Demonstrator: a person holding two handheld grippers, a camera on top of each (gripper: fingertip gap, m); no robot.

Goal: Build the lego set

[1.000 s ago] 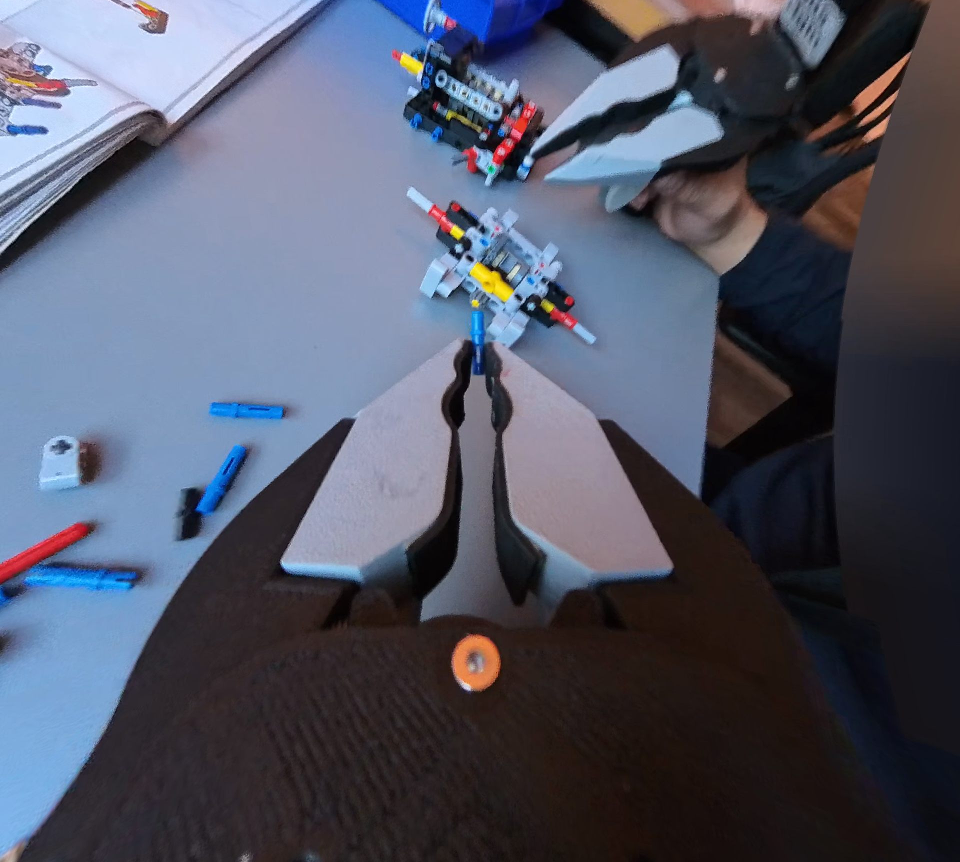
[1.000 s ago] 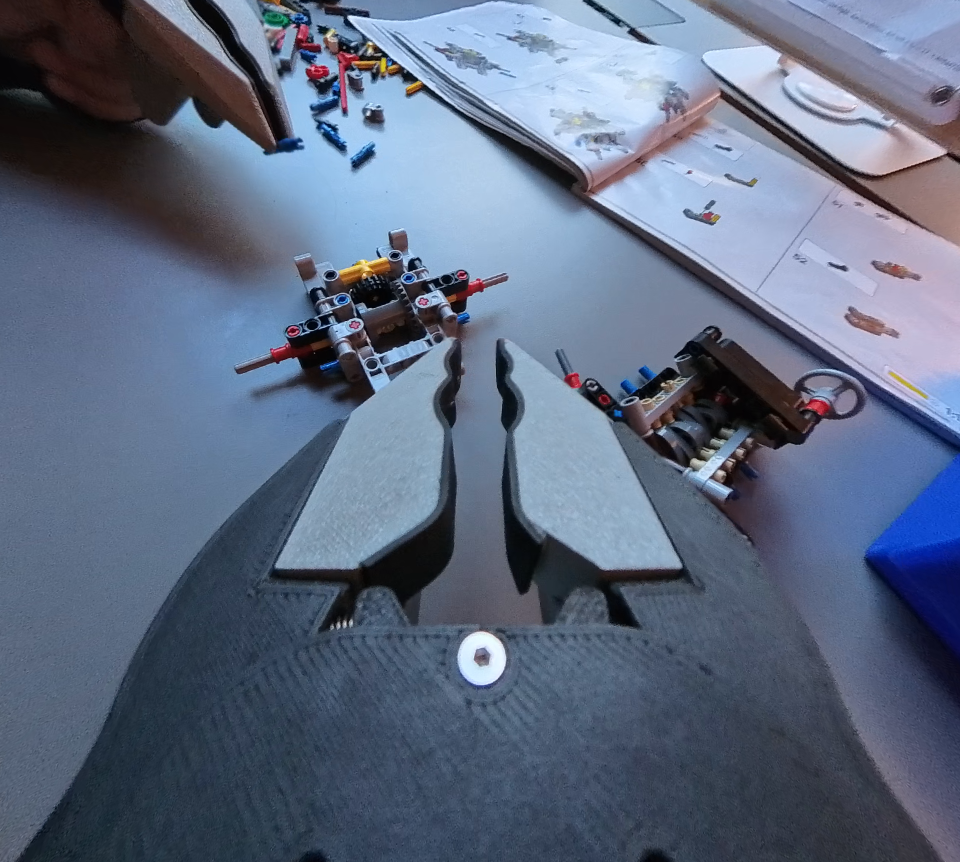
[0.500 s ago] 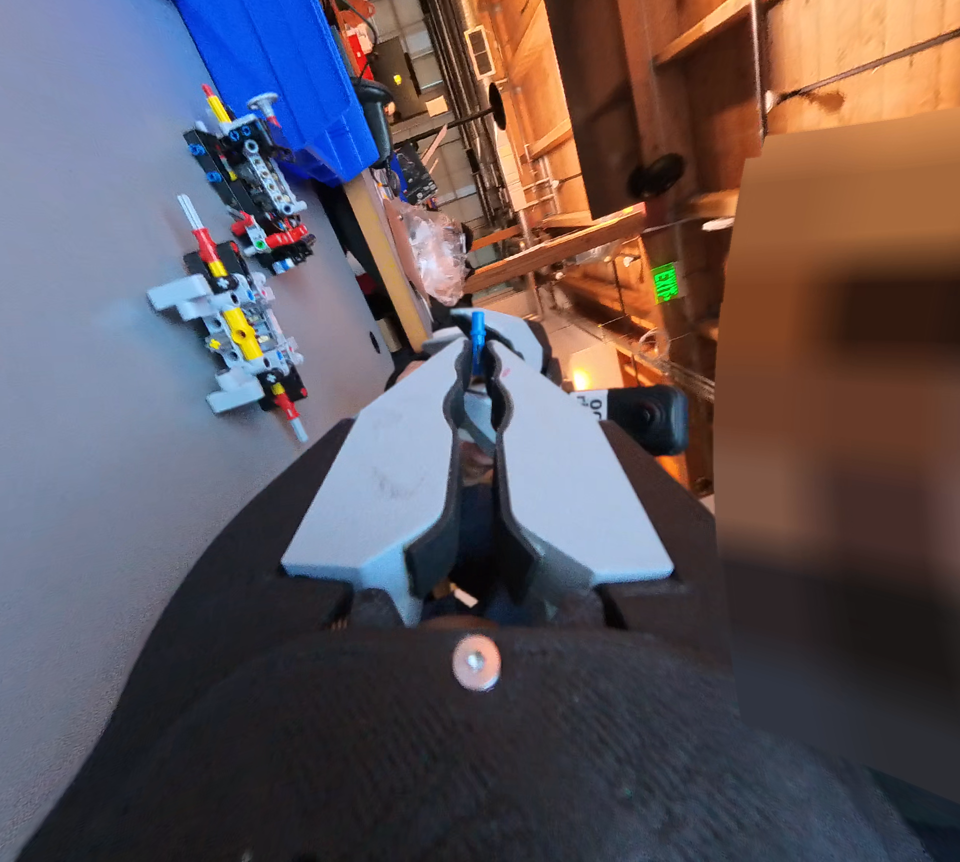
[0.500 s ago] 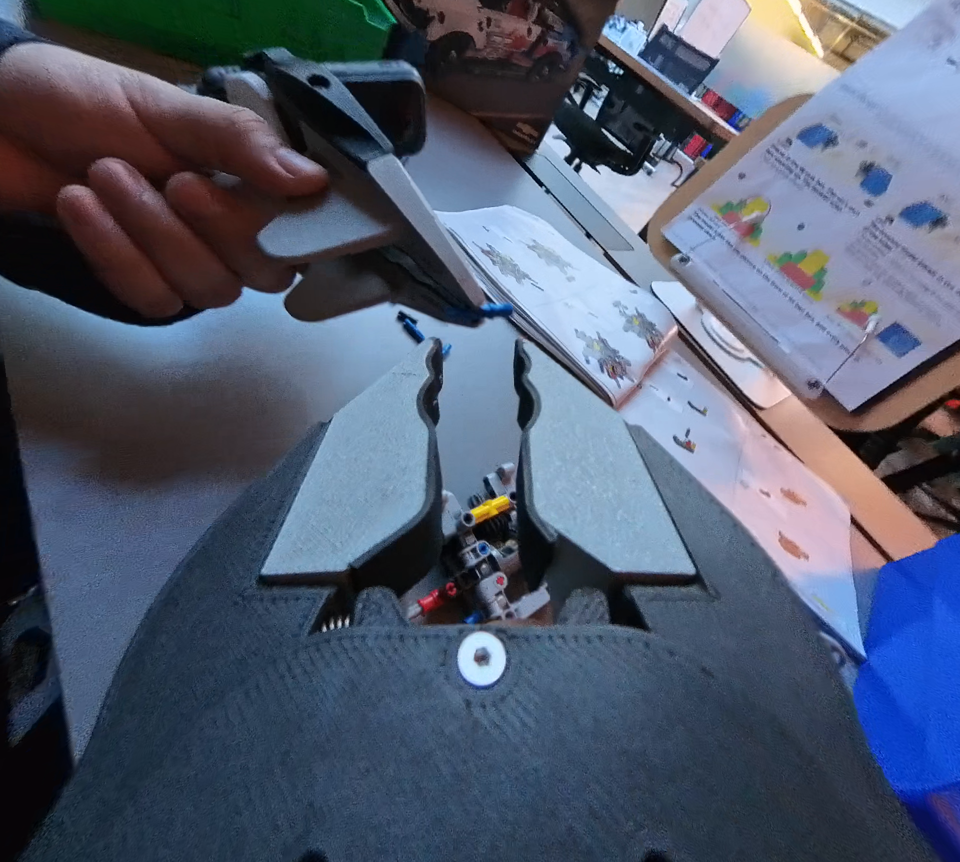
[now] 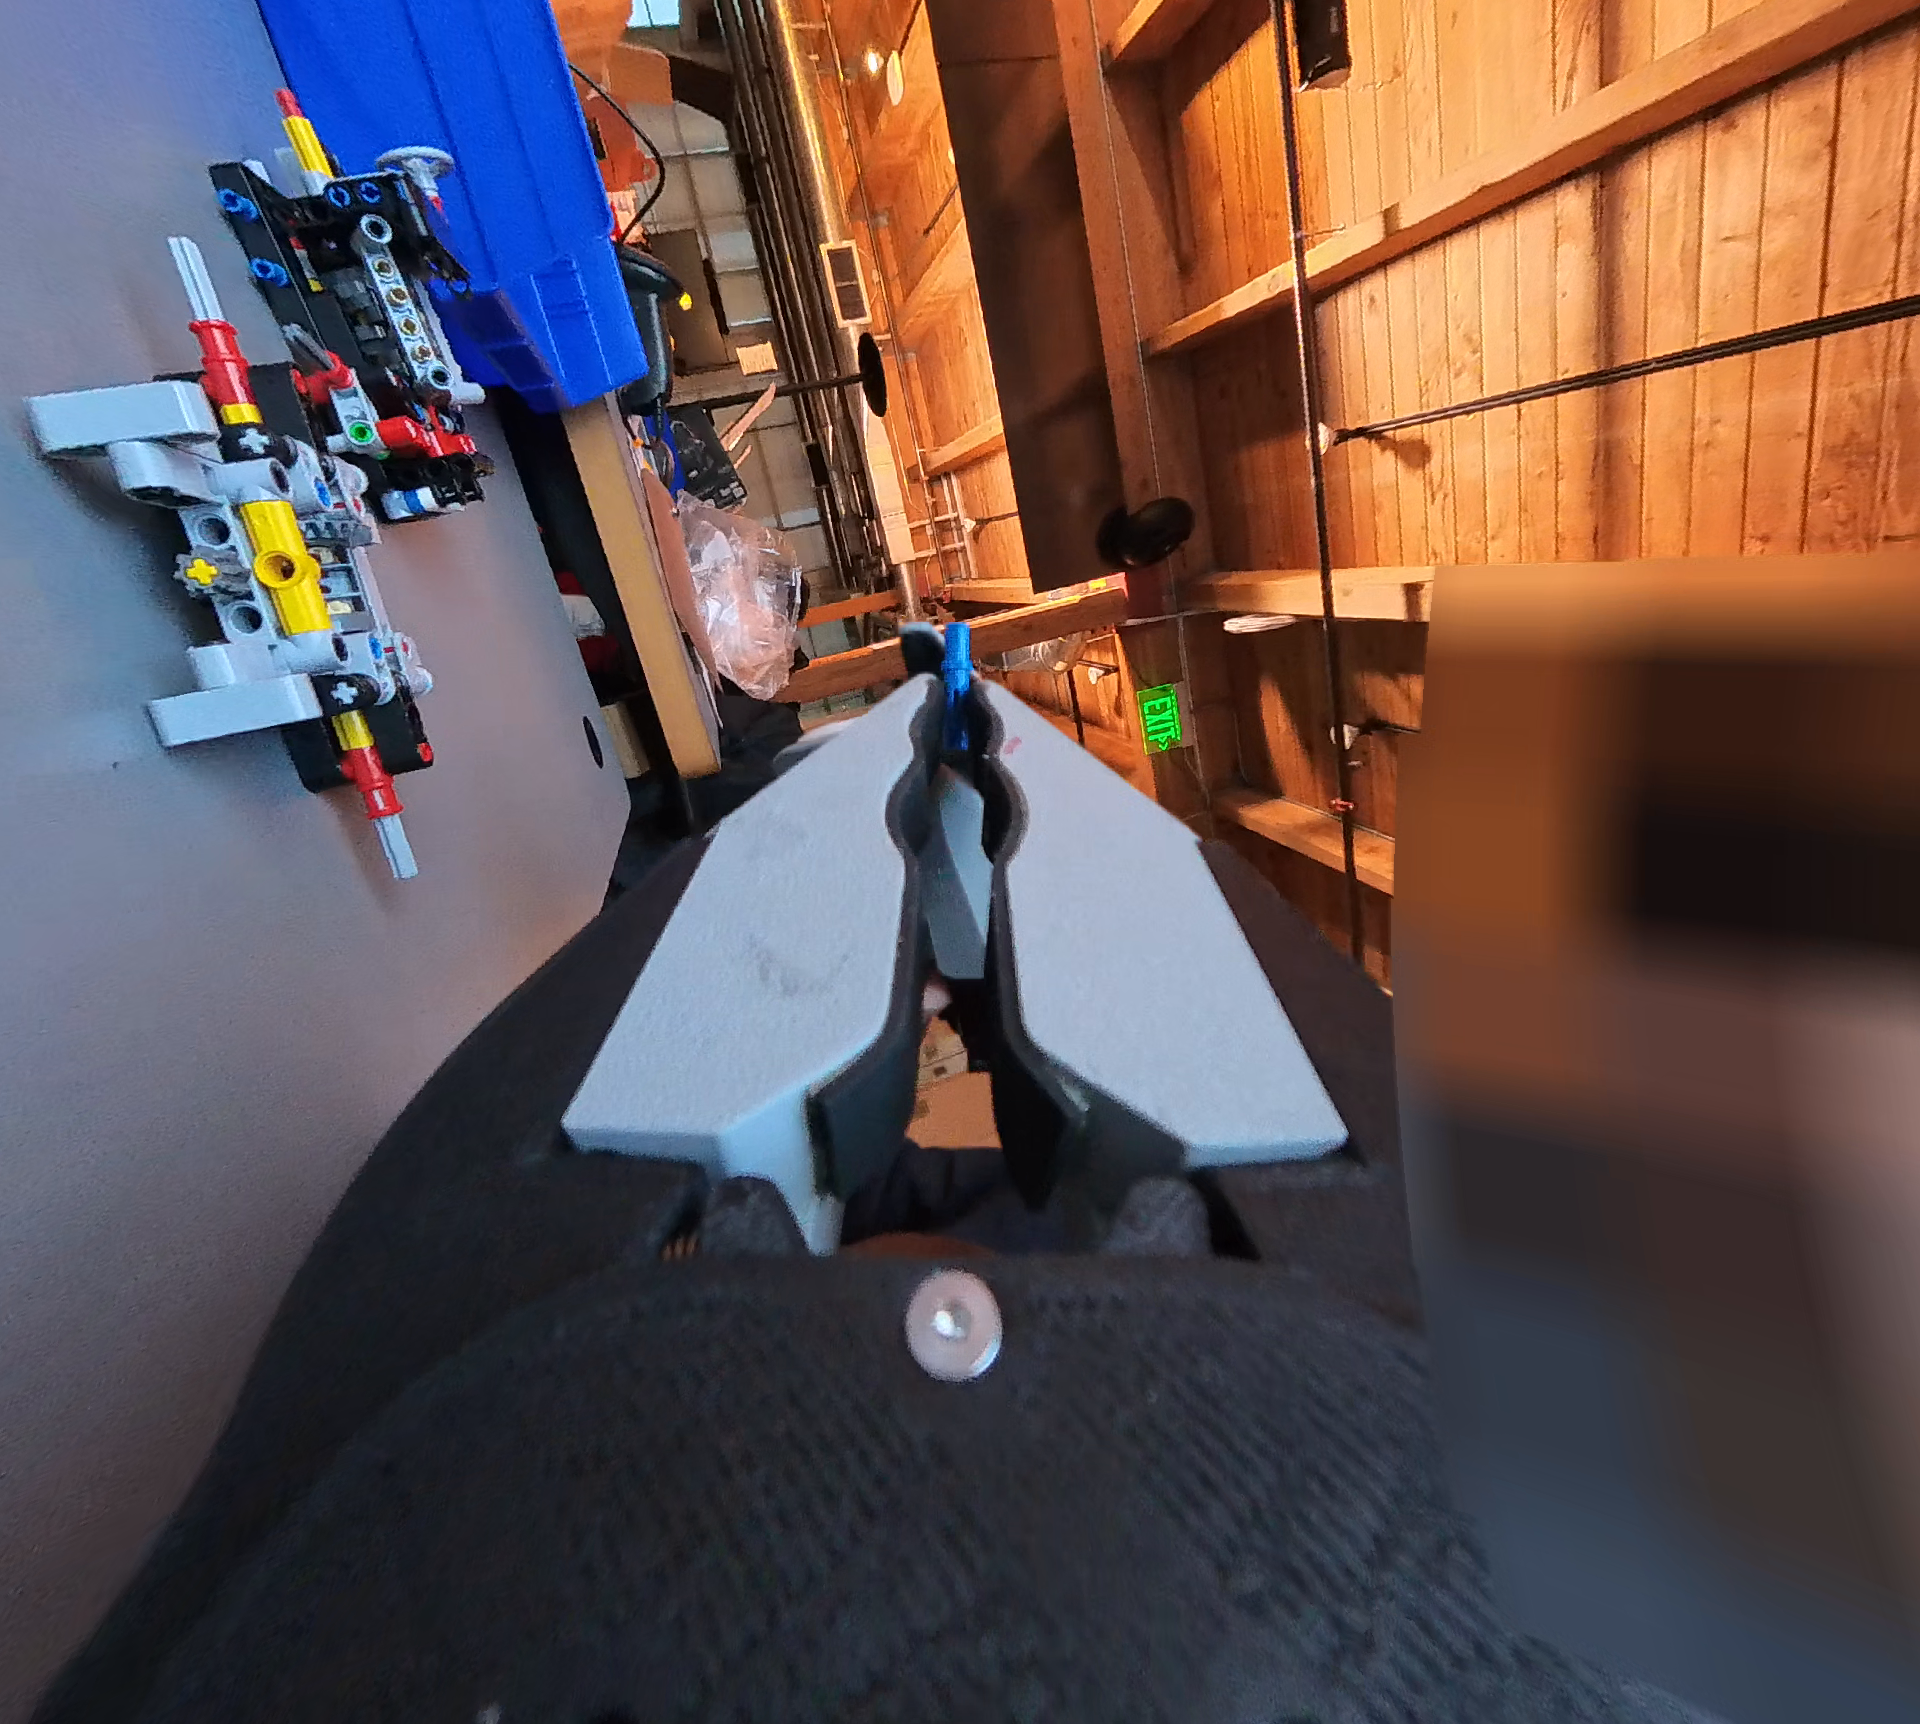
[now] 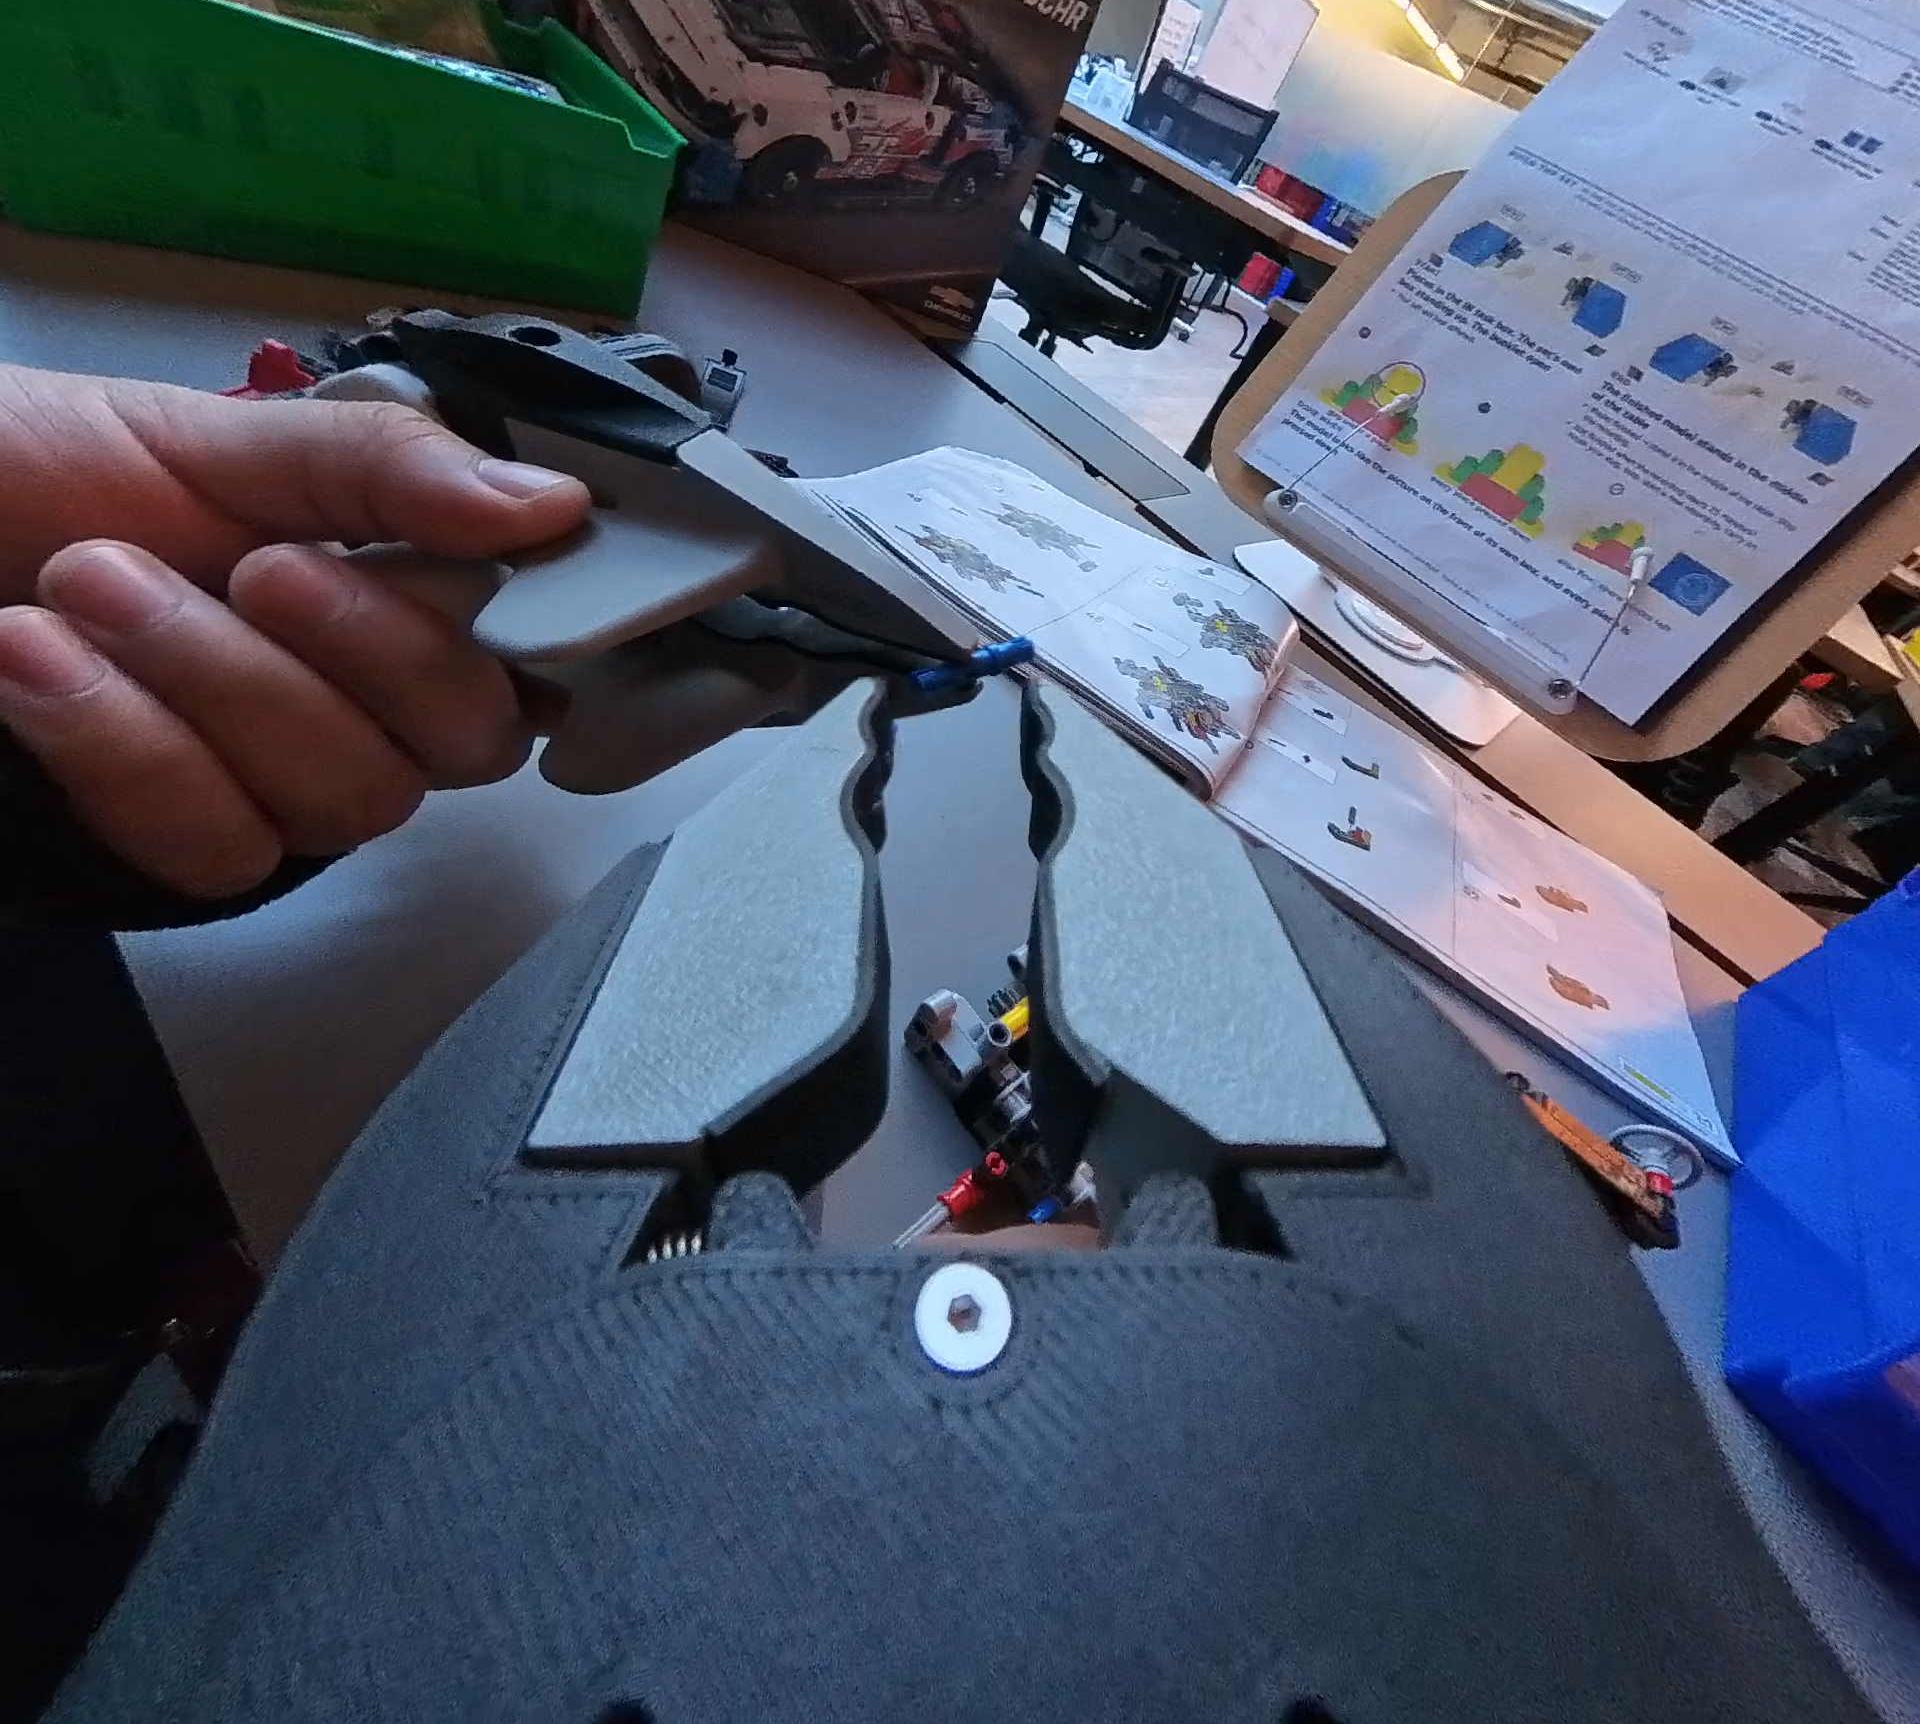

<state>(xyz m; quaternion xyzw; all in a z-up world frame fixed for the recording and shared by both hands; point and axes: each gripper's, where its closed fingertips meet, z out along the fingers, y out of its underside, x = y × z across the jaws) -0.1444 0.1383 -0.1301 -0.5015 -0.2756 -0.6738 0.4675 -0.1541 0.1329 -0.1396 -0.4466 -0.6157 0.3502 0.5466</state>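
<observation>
The left gripper (image 5: 954,706) pinches a small blue peg (image 5: 955,672) tight in its jaws, up in the air above the table (image 6: 364,926). The right gripper (image 6: 954,718) has its jaws spread with nothing in them (the peg is just beside its tips). A toy brick model (image 5: 265,573) lies on the table.

Two hand-held claws: left claw (image 5: 951,698) and right claw (image 6: 951,718), grey wavy-edged fingers on ribbed black printed bodies, each with one central silver screw (image 6: 962,1314); dark sleeve (image 6: 62,853).
</observation>
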